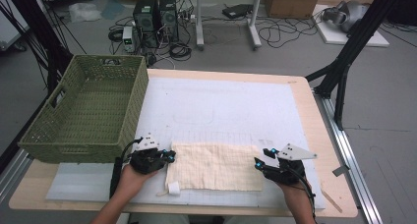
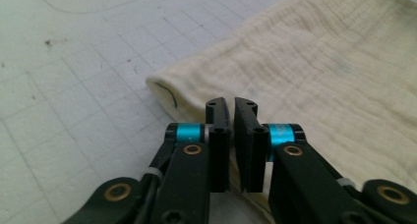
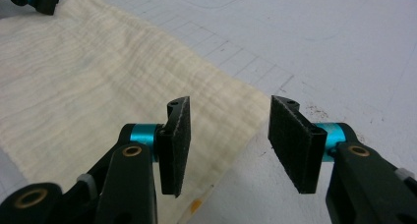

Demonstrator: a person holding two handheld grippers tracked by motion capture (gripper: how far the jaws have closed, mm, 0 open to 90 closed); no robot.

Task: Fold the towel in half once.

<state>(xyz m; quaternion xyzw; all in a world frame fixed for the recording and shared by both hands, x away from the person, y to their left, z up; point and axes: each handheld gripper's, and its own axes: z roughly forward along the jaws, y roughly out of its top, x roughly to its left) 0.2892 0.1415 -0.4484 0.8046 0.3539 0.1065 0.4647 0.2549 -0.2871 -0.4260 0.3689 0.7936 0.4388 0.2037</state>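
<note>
Folding looks to be the step in hand: the cream cloth [image 1: 216, 166] lies flat near the tabletop's front edge. The left gripper [image 2: 231, 117] has its jaws pinched nearly together on the cloth's left edge; the right gripper [image 3: 228, 135] stands half open over the right corner, gripping nothing. It should close before any lift, both rising evenly. The green basket [image 1: 46, 135] at the left edge appears empty.

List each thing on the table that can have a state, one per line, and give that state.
Cloth: folded, lying flat on the mat.
Basket: upright, nothing seen inside.
Left gripper: shut on the cloth's edge.
Right gripper: open, jaws either side of the cloth's corner.
</note>
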